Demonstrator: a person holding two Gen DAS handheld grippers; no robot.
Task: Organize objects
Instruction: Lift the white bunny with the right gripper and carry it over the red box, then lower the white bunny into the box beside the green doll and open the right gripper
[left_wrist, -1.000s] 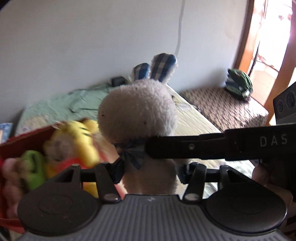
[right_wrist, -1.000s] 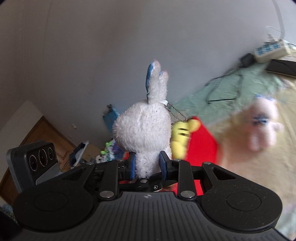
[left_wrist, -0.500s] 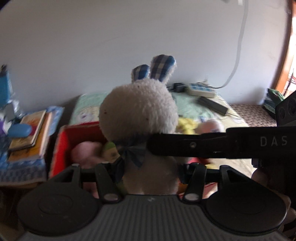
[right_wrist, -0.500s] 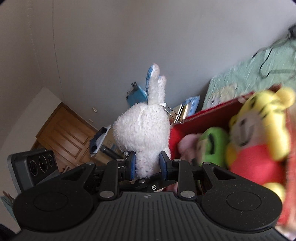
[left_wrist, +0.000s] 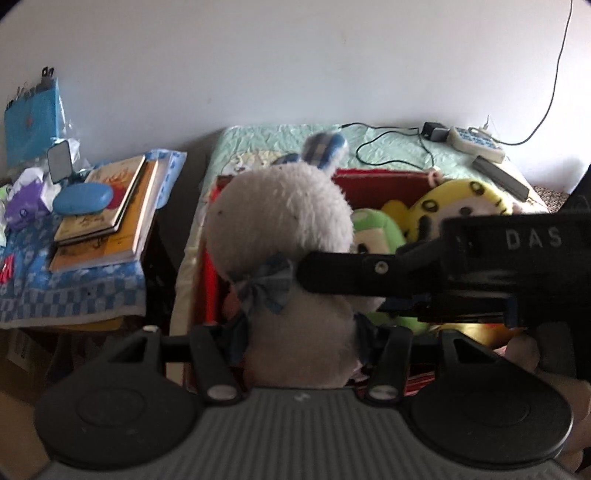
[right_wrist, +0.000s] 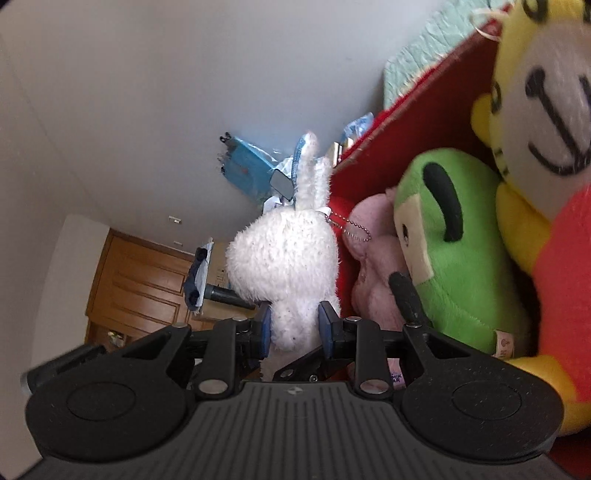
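Side bench (left_wrist: 74, 295): at the far left I see a checked blue cloth, a stack of books (left_wrist: 110, 214) and a blue case (left_wrist: 82, 197) lying on top.
Left claw (left_wrist: 301, 332): I have it clamped on the body of a grey plush rabbit (left_wrist: 284, 221) with blue checked ears and a bow at its neck.
Grey rabbit's place: upright, at the near-left edge of the red box (left_wrist: 376, 181), which stands on the bed (left_wrist: 399, 147).
Right claw (right_wrist: 294, 325): I have its blue pads pressed on the lower body of a white fluffy rabbit (right_wrist: 284, 254) with a ball chain.
White rabbit's place: just beside the box's left wall.
Box contents: a pink plush (right_wrist: 373, 266), a green plush (right_wrist: 450, 240) and a yellow plush in red (right_wrist: 546, 155), packed touching.
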